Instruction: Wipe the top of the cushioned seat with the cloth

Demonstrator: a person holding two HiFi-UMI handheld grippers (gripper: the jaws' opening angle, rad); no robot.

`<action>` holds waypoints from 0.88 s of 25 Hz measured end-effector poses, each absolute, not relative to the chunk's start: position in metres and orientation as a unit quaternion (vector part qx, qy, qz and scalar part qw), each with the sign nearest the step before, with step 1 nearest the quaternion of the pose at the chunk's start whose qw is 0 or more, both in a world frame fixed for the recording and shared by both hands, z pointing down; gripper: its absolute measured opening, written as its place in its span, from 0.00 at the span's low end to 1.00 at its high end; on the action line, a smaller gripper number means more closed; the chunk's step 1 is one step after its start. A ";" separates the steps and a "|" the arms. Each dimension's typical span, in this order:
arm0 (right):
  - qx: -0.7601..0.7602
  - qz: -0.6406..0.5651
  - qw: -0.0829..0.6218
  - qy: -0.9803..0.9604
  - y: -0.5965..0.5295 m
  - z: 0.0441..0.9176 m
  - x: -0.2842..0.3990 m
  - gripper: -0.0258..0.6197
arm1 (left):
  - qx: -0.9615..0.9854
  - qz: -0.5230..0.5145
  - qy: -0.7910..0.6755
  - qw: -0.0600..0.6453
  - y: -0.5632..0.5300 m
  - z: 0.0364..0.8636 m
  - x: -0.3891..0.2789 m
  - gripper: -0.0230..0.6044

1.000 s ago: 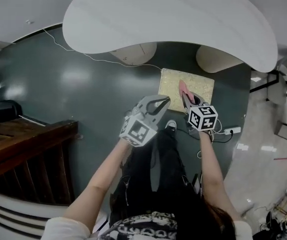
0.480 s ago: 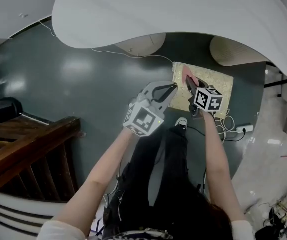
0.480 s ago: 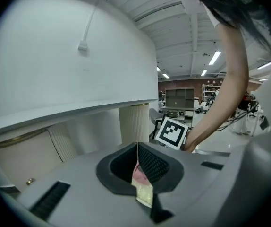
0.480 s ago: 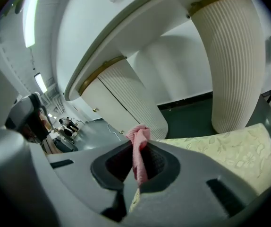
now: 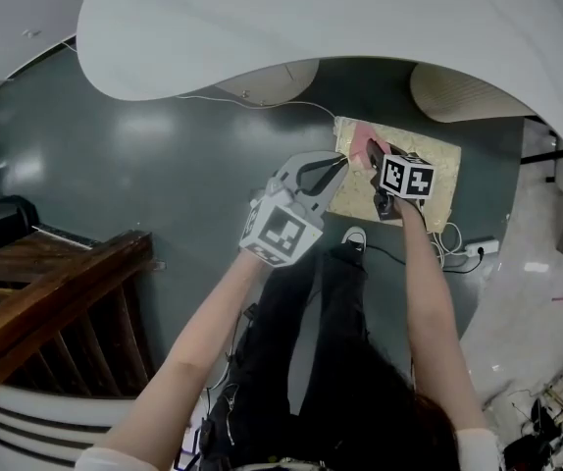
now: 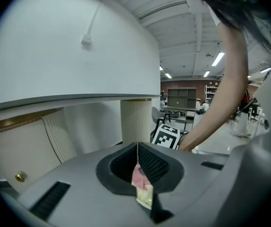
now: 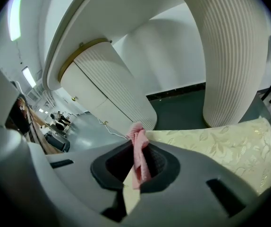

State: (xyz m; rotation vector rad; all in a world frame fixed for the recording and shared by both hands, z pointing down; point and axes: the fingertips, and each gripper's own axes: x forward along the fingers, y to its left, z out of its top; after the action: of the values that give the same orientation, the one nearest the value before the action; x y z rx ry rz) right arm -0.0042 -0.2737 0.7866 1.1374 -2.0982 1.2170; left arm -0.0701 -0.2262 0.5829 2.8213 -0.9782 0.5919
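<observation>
The cushioned seat (image 5: 414, 170) is a cream, leaf-patterned square on the dark floor below the table. My right gripper (image 5: 372, 155) is shut on a pink cloth (image 5: 361, 144) and holds it over the seat's far left corner. In the right gripper view the cloth (image 7: 139, 152) sticks up from the shut jaws, with the seat (image 7: 220, 141) spreading out behind them. My left gripper (image 5: 341, 164) is shut, holds nothing and hovers at the seat's left edge. In the left gripper view a bit of pink cloth (image 6: 138, 178) shows past the jaws.
A large white tabletop (image 5: 311, 18) hangs over the seat, with ribbed white legs (image 7: 230, 56) close behind it. A wooden railing (image 5: 56, 292) stands at the left. A power strip (image 5: 485, 248) and cables lie right of the seat. The person's shoe (image 5: 355, 238) is just in front.
My right gripper has carried the pink cloth farther away and leftward across the seat toward its far left corner. The left gripper has followed alongside, still shut.
</observation>
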 end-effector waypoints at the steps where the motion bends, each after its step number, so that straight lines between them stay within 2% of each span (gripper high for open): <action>1: 0.417 0.440 0.233 -0.760 -0.273 0.788 0.005 0.05 | 0.926 0.195 -0.319 0.049 -0.226 0.583 -0.067 0.05; 22: 0.529 0.408 0.308 -0.678 -0.247 0.795 0.249 0.05 | 0.940 0.208 -0.266 0.049 -0.217 0.589 0.032 0.05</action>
State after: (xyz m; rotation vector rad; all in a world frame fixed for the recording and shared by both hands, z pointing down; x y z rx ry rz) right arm 0.2491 -0.2468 0.7953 1.3977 -1.7924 1.0789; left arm 0.0320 -0.2168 0.5893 2.8646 -0.8102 0.6328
